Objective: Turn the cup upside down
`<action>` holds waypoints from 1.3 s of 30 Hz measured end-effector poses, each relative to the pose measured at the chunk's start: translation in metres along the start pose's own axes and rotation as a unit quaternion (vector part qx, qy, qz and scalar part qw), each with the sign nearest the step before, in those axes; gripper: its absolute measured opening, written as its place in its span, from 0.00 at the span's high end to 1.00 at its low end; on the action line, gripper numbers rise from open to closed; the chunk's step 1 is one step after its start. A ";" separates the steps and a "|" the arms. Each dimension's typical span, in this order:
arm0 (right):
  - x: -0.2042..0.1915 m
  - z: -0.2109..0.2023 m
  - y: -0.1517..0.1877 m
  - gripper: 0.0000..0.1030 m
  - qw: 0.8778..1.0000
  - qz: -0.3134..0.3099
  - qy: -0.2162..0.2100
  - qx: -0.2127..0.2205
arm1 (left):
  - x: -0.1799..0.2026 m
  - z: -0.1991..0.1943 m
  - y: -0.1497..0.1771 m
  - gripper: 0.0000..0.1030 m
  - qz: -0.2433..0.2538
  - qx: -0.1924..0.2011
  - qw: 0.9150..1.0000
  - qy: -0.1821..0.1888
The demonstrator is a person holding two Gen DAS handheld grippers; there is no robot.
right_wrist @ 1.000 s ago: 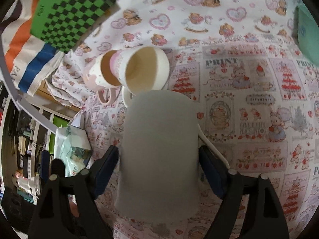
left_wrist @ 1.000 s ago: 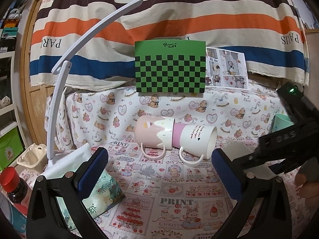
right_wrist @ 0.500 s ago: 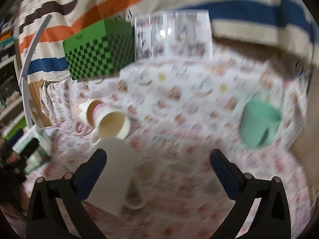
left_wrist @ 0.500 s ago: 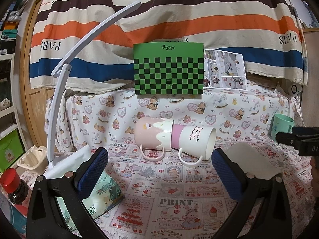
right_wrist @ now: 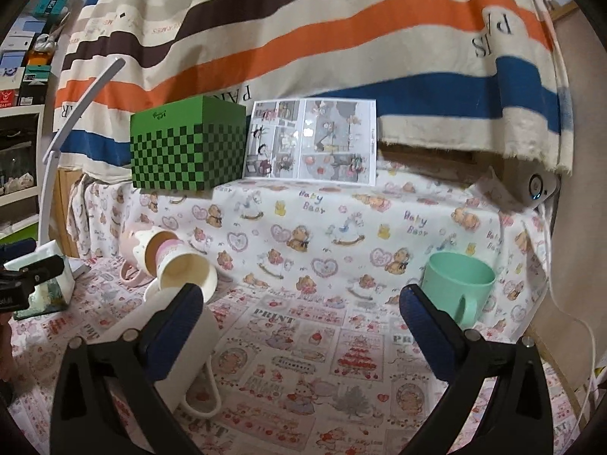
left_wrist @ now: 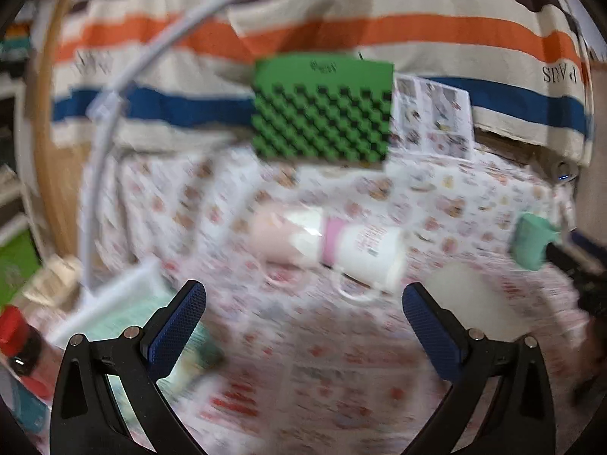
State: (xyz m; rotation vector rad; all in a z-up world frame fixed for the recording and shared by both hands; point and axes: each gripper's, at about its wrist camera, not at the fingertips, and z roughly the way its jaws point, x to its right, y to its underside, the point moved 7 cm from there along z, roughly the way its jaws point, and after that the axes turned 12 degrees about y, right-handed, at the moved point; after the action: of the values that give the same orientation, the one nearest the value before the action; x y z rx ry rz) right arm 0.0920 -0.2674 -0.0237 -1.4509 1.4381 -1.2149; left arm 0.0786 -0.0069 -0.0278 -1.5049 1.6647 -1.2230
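A white cup [right_wrist: 182, 349] stands upside down on the printed cloth, handle toward me, partly behind the left finger of my right gripper [right_wrist: 299, 326], which is open and empty. The cup shows blurred in the left wrist view [left_wrist: 470, 303]. A mint green cup [right_wrist: 457, 284] stands upright at the right, also in the left wrist view [left_wrist: 531, 240]. Two nested cups, pink [right_wrist: 142, 244] and white-pink [right_wrist: 186, 273], lie on their sides. My left gripper [left_wrist: 303, 326] is open and empty, in front of the lying cups [left_wrist: 360, 250].
A green checkered box [right_wrist: 187, 148] and a comic sheet [right_wrist: 311, 140] stand on the raised back ledge. A white curved lamp arm [right_wrist: 60, 144] and a tissue pack [right_wrist: 41, 284] are at the left. A red-capped bottle [left_wrist: 15, 345] sits far left.
My right gripper has let go of the white cup, left it upside down, and has risen and levelled out. The left view has become blurred from motion.
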 end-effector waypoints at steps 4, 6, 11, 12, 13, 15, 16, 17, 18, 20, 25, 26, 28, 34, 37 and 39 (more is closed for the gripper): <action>0.010 0.005 0.003 0.00 1.000 0.027 0.008 -0.014 | 0.011 0.010 -0.022 0.00 -0.034 -0.043 0.998 0.010; 0.017 0.006 0.005 0.00 0.999 0.041 0.021 -0.019 | 0.020 0.021 -0.028 0.00 -0.040 -0.078 0.996 0.012; 0.030 0.009 0.007 0.00 0.997 0.070 0.031 -0.029 | 0.047 0.067 -0.020 0.00 -0.041 -0.218 0.975 -0.009; 0.030 0.011 0.007 0.00 0.996 0.072 0.032 -0.031 | 0.053 0.077 -0.016 0.00 -0.040 -0.246 0.968 -0.014; 0.031 0.011 0.008 0.00 0.996 0.074 0.033 -0.032 | 0.059 0.086 -0.012 0.00 -0.047 -0.262 0.964 0.002; 0.033 0.012 0.008 0.00 0.996 0.078 0.034 -0.033 | 0.069 0.098 -0.007 0.00 -0.064 -0.282 0.957 0.020; 0.034 0.013 0.008 0.00 0.996 0.080 0.033 -0.034 | 0.073 0.102 -0.006 0.00 -0.073 -0.287 0.955 0.028; 0.034 0.013 0.008 0.00 0.995 0.082 0.033 -0.035 | 0.078 0.107 -0.004 0.00 -0.081 -0.292 0.952 0.035; 0.035 0.014 0.009 0.00 0.995 0.083 0.033 -0.037 | 0.081 0.112 -0.003 0.00 -0.083 -0.297 0.950 0.037; 0.036 0.014 0.009 0.00 0.995 0.085 0.036 -0.038 | 0.089 0.123 0.000 0.00 -0.085 -0.316 0.944 0.040; 0.039 0.013 0.010 0.00 0.994 0.088 0.042 -0.038 | 0.098 0.144 0.017 0.01 -0.101 -0.352 0.929 0.059; 0.040 0.014 0.010 0.00 0.994 0.091 0.043 -0.041 | 0.100 0.146 0.020 0.01 -0.105 -0.356 0.927 0.062; 0.043 0.016 0.012 0.00 0.993 0.098 0.042 -0.048 | 0.100 0.151 0.024 0.01 -0.113 -0.364 0.922 0.067; 0.045 0.020 0.013 0.00 0.992 0.107 0.040 -0.058 | 0.100 0.163 0.033 0.25 -0.137 -0.389 0.907 0.087; 0.045 0.020 0.013 0.00 0.992 0.106 0.039 -0.059 | 0.101 0.160 0.031 0.26 -0.141 -0.375 0.912 0.090; 0.045 0.020 0.014 0.00 0.992 0.107 0.038 -0.060 | 0.100 0.151 0.023 0.26 -0.136 -0.356 0.920 0.091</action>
State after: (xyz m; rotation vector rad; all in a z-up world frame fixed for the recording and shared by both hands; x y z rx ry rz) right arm 0.1037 -0.3155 -0.0368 -1.3007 1.6972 -1.0759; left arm 0.1813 -0.1421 -0.0954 -2.1618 2.2337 -0.9439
